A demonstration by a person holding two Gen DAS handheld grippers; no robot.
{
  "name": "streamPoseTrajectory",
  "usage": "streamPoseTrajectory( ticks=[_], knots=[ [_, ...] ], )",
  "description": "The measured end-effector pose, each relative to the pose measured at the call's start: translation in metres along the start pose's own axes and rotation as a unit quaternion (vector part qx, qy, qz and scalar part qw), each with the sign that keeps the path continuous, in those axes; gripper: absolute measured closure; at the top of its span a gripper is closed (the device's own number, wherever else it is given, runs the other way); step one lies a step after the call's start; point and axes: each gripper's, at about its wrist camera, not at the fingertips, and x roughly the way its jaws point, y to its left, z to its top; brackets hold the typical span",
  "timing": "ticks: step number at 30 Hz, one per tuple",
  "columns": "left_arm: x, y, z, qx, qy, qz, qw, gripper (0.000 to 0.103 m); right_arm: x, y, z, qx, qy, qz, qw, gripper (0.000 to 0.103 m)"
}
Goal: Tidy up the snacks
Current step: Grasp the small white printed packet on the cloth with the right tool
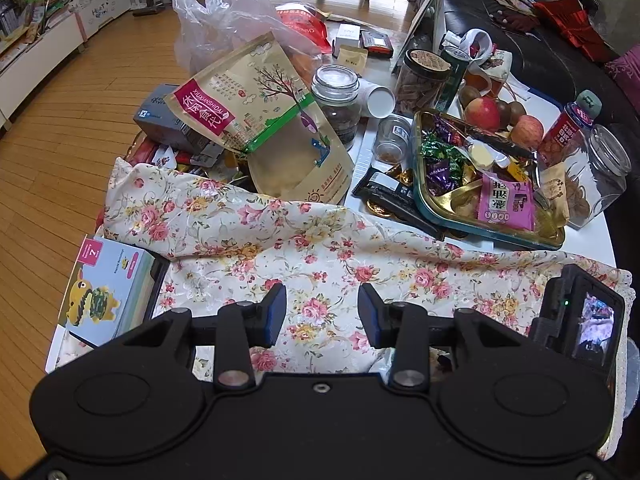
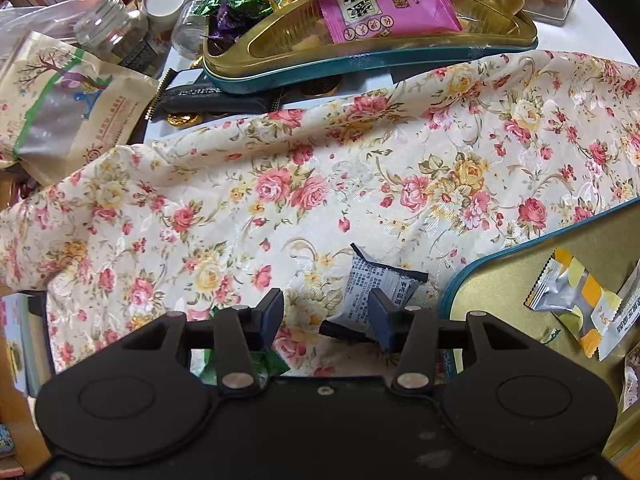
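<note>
My left gripper (image 1: 322, 314) is open and empty above a floral cloth (image 1: 320, 248). Beyond it a teal-rimmed gold tin (image 1: 496, 216) holds wrapped candies and a pink snack packet (image 1: 506, 200). My right gripper (image 2: 325, 312) is open low over the cloth (image 2: 360, 160); a small grey-blue snack packet (image 2: 370, 286) lies on the cloth by its right finger, touching or just in front of it. A second gold tray (image 2: 520, 276) at the right holds a yellow-and-silver packet (image 2: 576, 300). A green wrapper (image 2: 272, 362) shows under the left finger.
A large beige snack bag (image 1: 260, 112), glass jars (image 1: 336, 100), apples (image 1: 484, 114), a red bottle (image 1: 568, 128), a clear plastic bag (image 1: 224, 12) and a toy box (image 1: 104, 292) crowd the table. The wooden floor (image 1: 60, 140) lies to the left.
</note>
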Motion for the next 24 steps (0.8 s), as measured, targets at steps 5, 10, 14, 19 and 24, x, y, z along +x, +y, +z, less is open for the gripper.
streamPoseTrajectory(
  ticks=[5, 10, 14, 19, 24],
  knots=[
    [0.001, 0.005, 0.000, -0.007, 0.002, 0.001, 1.0000, 0.053, 0.001, 0.009, -0.001, -0.012, -0.007, 0.008, 1.000, 0.051],
    [0.001, 0.004, 0.000, -0.009, 0.004, -0.004, 0.9999, 0.053, -0.008, 0.008, 0.002, -0.016, -0.019, 0.015, 1.000, 0.054],
    [0.002, -0.001, 0.000, -0.002, 0.004, -0.004, 1.0000, 0.053, -0.004, 0.004, 0.005, -0.034, -0.035, -0.022, 0.999, 0.054],
    [0.003, -0.003, 0.000, -0.004, 0.009, -0.010, 0.9999, 0.053, 0.005, 0.001, 0.003, -0.055, -0.034, -0.043, 0.997, 0.052],
    [0.004, -0.004, 0.000, -0.004, 0.009, -0.007, 0.9999, 0.053, 0.003, 0.006, -0.006, -0.063, 0.006, 0.037, 0.997, 0.052]
  ],
)
